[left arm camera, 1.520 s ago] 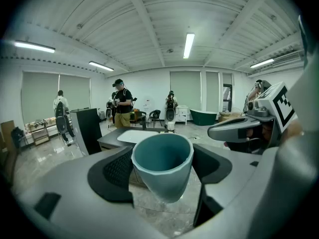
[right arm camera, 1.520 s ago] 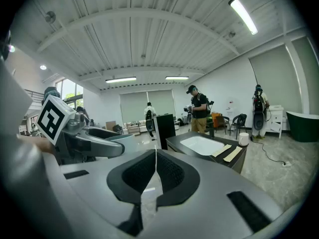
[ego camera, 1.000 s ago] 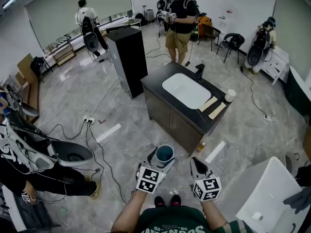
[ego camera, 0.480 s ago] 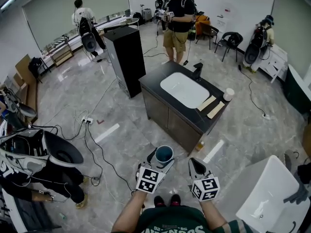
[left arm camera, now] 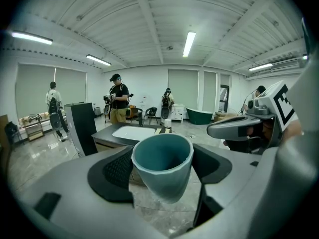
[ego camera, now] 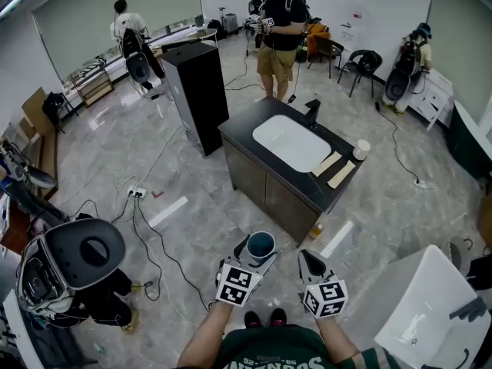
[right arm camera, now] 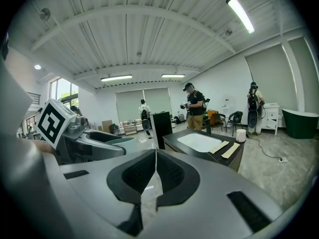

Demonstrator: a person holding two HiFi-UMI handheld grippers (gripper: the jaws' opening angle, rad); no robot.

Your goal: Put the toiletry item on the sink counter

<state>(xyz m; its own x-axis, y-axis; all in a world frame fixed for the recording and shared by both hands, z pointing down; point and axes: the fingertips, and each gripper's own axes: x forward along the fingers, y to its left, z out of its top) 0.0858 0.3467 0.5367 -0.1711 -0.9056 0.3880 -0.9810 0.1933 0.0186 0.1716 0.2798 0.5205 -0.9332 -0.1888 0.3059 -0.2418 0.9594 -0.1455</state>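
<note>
A teal cup (ego camera: pixel 260 246) (left arm camera: pixel 163 165) sits upright between the jaws of my left gripper (ego camera: pixel 257 252) (left arm camera: pixel 163 171), which is shut on it at waist height. My right gripper (ego camera: pixel 310 264) (right arm camera: pixel 155 176) is beside it, shut with nothing between its pads. Ahead stands the dark sink counter (ego camera: pixel 244 131) (left arm camera: pixel 104 131) (right arm camera: pixel 174 138) with a white basin (ego camera: pixel 291 142) (right arm camera: pixel 199 141) and a black tap (ego camera: pixel 315 111). Two pale strips (ego camera: pixel 336 168) and a white cup (ego camera: pixel 361 150) lie on its right end.
A tall black cabinet (ego camera: pixel 199 94) stands left of the counter. Cables (ego camera: pixel 146 214) trail over the grey floor. A person with grippers (ego camera: pixel 278 31) stands behind the counter, others further off. A white basin unit (ego camera: pixel 419 310) is at my right; a person bends at my left (ego camera: pixel 73 271).
Both grippers and the cup have stayed put. The person at the lower left has bent further down and shifted; the view has crept slightly toward the counter.
</note>
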